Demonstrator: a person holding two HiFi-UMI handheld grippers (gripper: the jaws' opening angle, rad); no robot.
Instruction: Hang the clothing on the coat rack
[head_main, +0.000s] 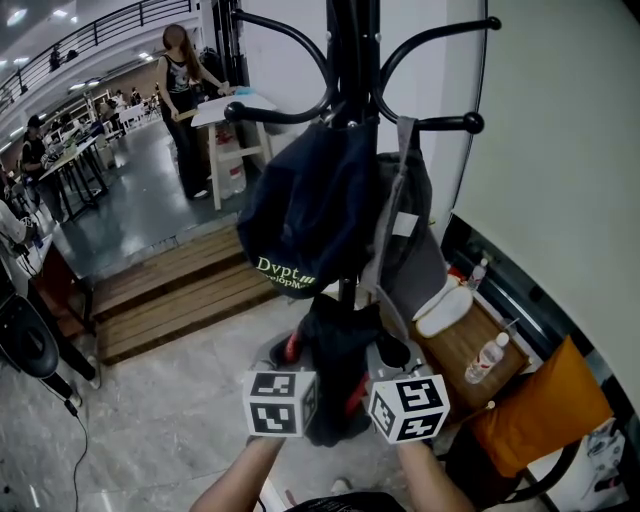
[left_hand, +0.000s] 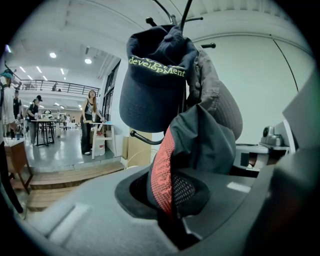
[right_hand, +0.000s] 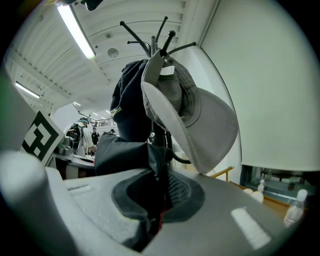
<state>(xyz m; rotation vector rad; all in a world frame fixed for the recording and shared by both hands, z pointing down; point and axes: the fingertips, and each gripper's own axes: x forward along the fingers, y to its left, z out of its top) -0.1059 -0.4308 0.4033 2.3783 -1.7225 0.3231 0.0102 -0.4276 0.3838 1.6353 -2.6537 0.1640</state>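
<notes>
- The left tool (left_hand: 170, 202) is clenched on a fold of a dark garment (left_hand: 205, 142). A red mesh strip of the cloth runs down into its closed jaws.
- The right tool (right_hand: 157, 202) is clamped on the same garment. A bunch of dark cloth rises from between its jaws and leans to the left.
- In the head view the garment hangs between the two tools, low in front of the pole of the coat rack (head_main: 352, 60). It sits on no hook.
- The coat rack is black, with curved arms ending in round knobs. It stands near a white wall (head_main: 560, 170).
- A navy cap (head_main: 300, 200) with green lettering hangs from the rack, above the held garment.
- A grey hat (head_main: 415, 240) hangs just to the right of the cap, touching it. Its pale brim points down towards the right tool.
- To the right of the rack's foot, a low wooden counter (head_main: 455, 350) carries a water bottle (head_main: 487, 358).
- An orange cushion (head_main: 540, 405) lies just beside that counter, nearer the wall.
- To the left, a wooden pallet (head_main: 170, 290) lies on the glossy floor (head_main: 150, 420).
- Well beyond the pallet, a person (head_main: 182, 90) stands at a white stand.
</notes>
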